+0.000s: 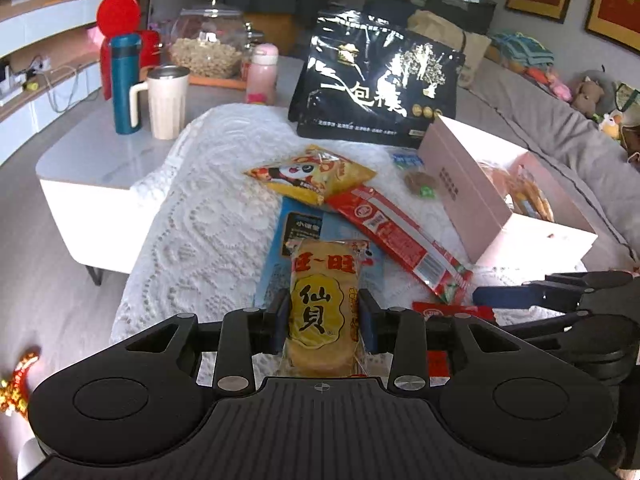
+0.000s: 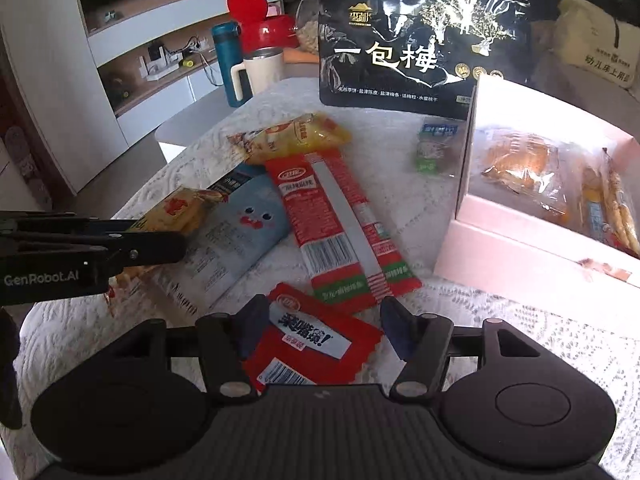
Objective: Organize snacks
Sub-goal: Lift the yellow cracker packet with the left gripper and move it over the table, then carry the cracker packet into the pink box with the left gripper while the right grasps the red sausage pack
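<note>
Left gripper [image 1: 323, 320] clamped on a yellow rice cracker pack [image 1: 320, 312], blue pads pressing both long sides near the pack's middle; pack's long axis runs straight out along the fingers, red-lettered end pointing away, near end tucked back toward the gripper body. The pack is lifted over a pale blue snack pouch [image 1: 308, 232] lying flat on the white lace cloth [image 1: 200, 216].

Right gripper [image 2: 318, 330] jaws part-open, straddling a small red sausage packet [image 2: 312, 344] that lies flat on the cloth; right pad clear of it, left pad at its edge, contact cannot be told. Packet's long axis runs diagonal, upper left to lower right across the jaws.

Long red sausage pack [image 2: 340, 232] lies just beyond, long axis running from far-left to near-right, its near end just beside the small packet. Yellow panda snack bag [image 1: 312, 174] sits farther back, touching the long pack's far end. Open pink box [image 2: 520, 240] on the right holds wrapped snacks. Big black plum bag [image 2: 416, 40] stands upright behind
</note>
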`<state>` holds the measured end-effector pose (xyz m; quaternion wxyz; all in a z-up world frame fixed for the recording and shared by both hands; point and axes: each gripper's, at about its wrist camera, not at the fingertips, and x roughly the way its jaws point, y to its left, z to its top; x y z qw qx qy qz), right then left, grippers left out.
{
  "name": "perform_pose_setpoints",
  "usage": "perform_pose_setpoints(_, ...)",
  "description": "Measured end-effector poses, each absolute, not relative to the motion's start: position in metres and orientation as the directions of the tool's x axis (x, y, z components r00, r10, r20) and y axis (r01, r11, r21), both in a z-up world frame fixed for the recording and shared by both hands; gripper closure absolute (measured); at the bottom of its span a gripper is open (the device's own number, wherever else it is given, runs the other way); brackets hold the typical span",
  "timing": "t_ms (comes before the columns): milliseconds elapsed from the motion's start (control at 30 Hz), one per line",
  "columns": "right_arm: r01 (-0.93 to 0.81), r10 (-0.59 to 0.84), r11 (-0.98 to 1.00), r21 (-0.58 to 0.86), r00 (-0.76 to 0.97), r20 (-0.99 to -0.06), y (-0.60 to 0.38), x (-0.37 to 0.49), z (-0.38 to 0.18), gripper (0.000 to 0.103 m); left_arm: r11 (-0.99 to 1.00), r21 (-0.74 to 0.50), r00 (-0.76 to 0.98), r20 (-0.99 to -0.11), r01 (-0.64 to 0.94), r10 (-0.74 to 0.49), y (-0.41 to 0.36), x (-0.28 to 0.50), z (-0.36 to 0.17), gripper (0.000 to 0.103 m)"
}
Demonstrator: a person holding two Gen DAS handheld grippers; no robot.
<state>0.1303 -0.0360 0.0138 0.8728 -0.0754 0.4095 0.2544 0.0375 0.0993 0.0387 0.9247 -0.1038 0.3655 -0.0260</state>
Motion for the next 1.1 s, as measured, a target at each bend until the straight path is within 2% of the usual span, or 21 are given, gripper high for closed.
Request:
perform_pose_setpoints(200, -0.550, 0.376, 0.835, 0.022, 0.540, -0.754, -0.052, 0.103, 0.017, 0.040, 0.979, -0.203, 0.728, -0.672, -0.004, -0.136, 0.088, 0.029, 0.037, 0.063)
perform_pose_setpoints(400, -0.504, 0.232, 0.839, -0.206, 0.673, -0.702, -0.070, 0.075, 0.020, 0.040, 0.977, -0.212, 0.734, -0.665, -0.004, -0.142, 0.084, 0.024, 0.032, 0.062)
perform_pose_setpoints(567, -0.580, 0.353, 0.812, -0.065, 0.576, -0.737, -0.065, 0.074, 0.027, 0.040, 0.972, -0.235, 0.733, -0.663, -0.006, -0.155, 0.087, 0.020, 0.031, 0.062)
perform_pose_setpoints(733, -0.602, 0.347, 0.792, -0.100, 0.579, -0.738, -0.034, 0.083, 0.016, 0.040, 0.973, -0.229, 0.731, -0.668, -0.020, -0.142, 0.092, 0.014, 0.030, 0.063)
perform_pose_setpoints(933, -0.576, 0.356, 0.817, -0.029, 0.544, -0.760, -0.028, 0.108, 0.012, 0.040, 0.972, -0.234, 0.732, -0.666, -0.025, -0.141, 0.096, 0.012, 0.028, 0.063)
perform_pose_setpoints(1100, -0.601, 0.339, 0.795, -0.082, 0.553, -0.761, -0.034, 0.089, 0.016, 0.048, 0.973, -0.228, 0.733, -0.666, -0.022, -0.139, 0.094, 0.009, 0.030, 0.063)
